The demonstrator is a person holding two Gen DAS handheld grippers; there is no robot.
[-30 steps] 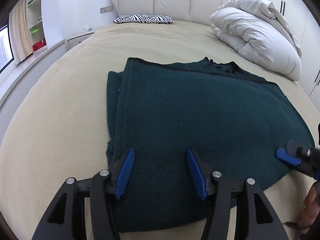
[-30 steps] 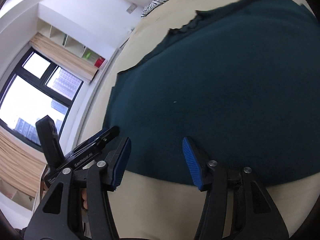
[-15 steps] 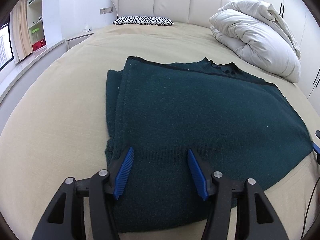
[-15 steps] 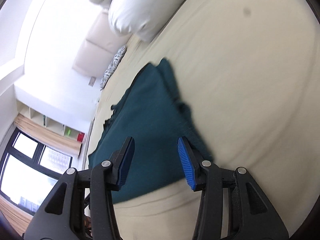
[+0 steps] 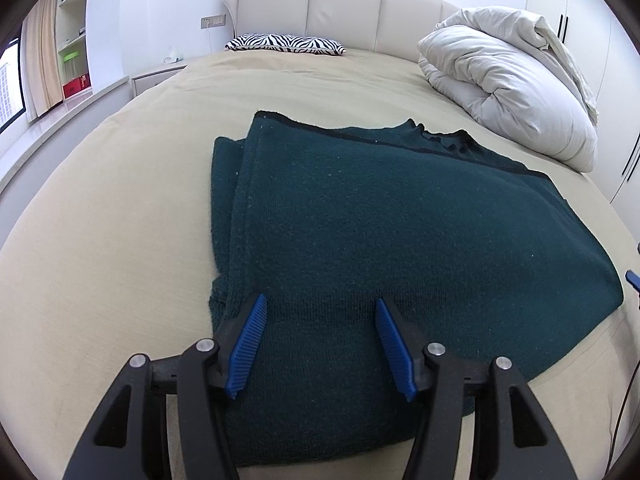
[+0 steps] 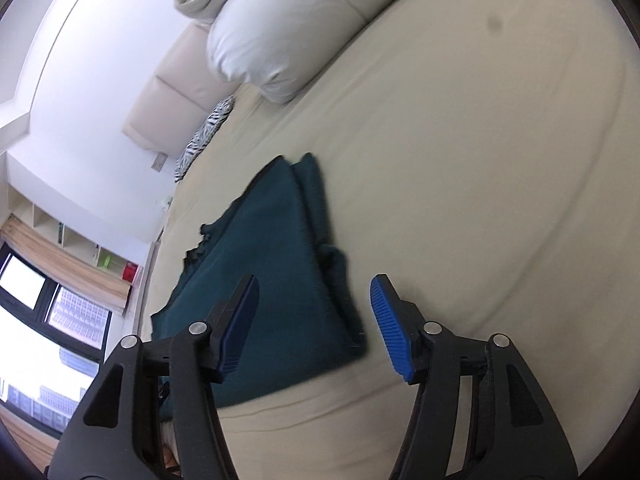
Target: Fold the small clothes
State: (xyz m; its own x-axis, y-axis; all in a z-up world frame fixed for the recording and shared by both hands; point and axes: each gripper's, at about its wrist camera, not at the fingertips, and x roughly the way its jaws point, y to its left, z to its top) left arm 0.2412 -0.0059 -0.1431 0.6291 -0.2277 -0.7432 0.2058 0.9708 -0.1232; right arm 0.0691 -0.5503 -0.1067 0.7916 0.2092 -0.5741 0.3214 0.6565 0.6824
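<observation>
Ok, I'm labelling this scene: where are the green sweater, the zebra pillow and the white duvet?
green sweater (image 5: 400, 224), left wrist view, middle of the folded top layer.
zebra pillow (image 5: 284, 43), left wrist view, centre of its striped face.
white duvet (image 5: 508, 84), left wrist view, middle of the bundled heap.

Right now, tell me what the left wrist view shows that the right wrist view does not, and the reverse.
Left wrist only: the open left gripper low over the green sweater, and a wardrobe door.
Right wrist only: the open right gripper, and a window.
Both: the sweater, bed, white duvet, zebra pillow.
</observation>
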